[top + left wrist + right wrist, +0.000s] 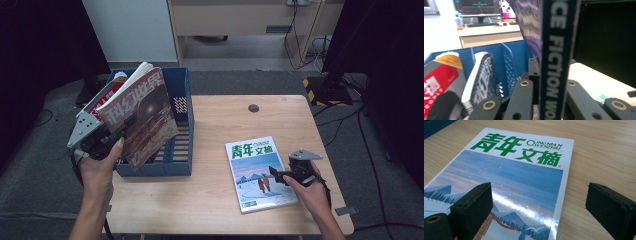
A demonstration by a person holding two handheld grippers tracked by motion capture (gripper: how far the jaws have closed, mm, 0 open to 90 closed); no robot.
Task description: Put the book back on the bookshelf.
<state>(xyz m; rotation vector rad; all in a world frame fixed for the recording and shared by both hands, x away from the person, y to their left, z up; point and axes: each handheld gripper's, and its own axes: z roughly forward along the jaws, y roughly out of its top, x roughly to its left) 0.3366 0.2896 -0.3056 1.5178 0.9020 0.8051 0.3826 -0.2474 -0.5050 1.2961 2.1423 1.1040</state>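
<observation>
Nearest to the person, the right hand-held gripper (276,174) is low over the wooden surface (210,185), at the right edge of a magazine with green title letters (260,172). Its jaws stand wide apart and hold nothing. In the right gripper view one jaw is above the glossy cover (506,187) and the other is above the bare wood beside the edge. This magazine lies flat on the surface, with the snowy picture facing up.

A little farther, on the left side, the left hand-held gripper (117,136) is closed on a science fiction magazine (145,117) and holds it up, tilted, above the blue file box (182,145). In the left gripper view the dark spine (555,60) of this magazine stands upright between the jaws.

The blue file box stands on the left part of the surface. Inside it, other magazines lean in the compartments: one with a red cover (439,82) and one with a dark cover (482,80).
</observation>
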